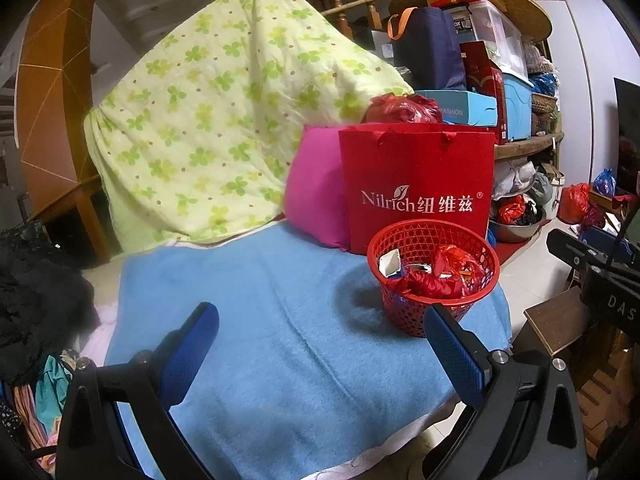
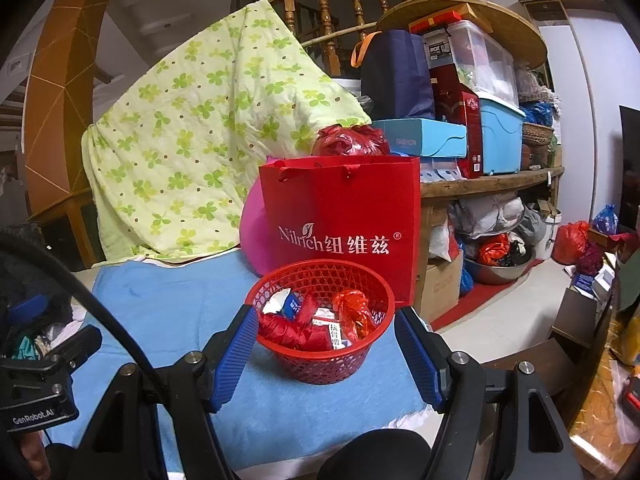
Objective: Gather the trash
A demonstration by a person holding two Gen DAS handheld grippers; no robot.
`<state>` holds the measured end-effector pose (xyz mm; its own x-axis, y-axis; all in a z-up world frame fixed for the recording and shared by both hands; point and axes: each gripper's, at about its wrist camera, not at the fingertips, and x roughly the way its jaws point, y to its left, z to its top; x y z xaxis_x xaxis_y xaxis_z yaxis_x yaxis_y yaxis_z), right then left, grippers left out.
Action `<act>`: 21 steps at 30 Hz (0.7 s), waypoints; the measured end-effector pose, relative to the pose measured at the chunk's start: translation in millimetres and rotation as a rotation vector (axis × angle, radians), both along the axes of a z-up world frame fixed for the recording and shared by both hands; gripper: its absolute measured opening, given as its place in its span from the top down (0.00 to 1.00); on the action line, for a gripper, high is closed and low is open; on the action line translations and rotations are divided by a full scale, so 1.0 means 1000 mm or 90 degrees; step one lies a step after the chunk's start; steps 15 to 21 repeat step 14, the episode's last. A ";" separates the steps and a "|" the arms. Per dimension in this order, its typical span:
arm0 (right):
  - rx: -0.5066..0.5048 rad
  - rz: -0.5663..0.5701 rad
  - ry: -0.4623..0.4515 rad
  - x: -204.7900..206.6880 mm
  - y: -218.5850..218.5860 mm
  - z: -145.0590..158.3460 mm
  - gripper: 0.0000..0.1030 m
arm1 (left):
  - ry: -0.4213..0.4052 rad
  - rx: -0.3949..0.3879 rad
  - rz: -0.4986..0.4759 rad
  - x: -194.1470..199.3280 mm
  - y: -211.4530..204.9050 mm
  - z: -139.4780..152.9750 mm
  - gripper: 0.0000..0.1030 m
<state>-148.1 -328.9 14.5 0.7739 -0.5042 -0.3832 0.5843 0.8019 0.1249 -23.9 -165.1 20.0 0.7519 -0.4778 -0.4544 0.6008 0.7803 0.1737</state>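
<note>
Sitting on a blue towel (image 2: pixel 168 312) before a red paper bag (image 2: pixel 340 216), the light, flexible red mesh basket (image 2: pixel 320 356) of crumpled wrappers (image 2: pixel 352 312) looks best gripped by its rim; right gripper (image 2: pixel 326 356) and left gripper (image 1: pixel 320 356) fingers gape wide, empty.

A blue towel (image 2: pixel 168 312) covers the near surface, with a green clover-print quilt (image 2: pixel 192 136) draped behind it at far left. Above runs a wooden stair railing (image 2: pixel 340 4) — turned balusters under a white ceiling. At right, a wooden shelf (image 2: pixel 492 182) carries a blue storage bin (image 2: pixel 502 140), a clear plastic box (image 2: pixel 484 56) and a navy bag (image 2: pixel 396 76). Pale floor tiles (image 1: pixel 532 276) lie right — a steel basin (image 2: pixel 500 268) sits beneath the shelf.
</note>
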 end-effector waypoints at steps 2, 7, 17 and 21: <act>0.003 -0.002 0.001 0.004 -0.003 -0.001 0.28 | 0.002 0.001 -0.002 0.004 -0.002 -0.001 0.01; 0.002 -0.003 0.010 0.014 -0.003 -0.007 0.28 | 0.000 -0.002 -0.008 0.010 -0.004 -0.002 0.01; -0.004 -0.008 0.020 0.027 -0.005 -0.012 0.28 | 0.007 -0.016 -0.009 0.028 0.000 -0.007 0.01; -0.004 -0.008 0.020 0.027 -0.005 -0.012 0.28 | 0.007 -0.016 -0.009 0.028 0.000 -0.007 0.01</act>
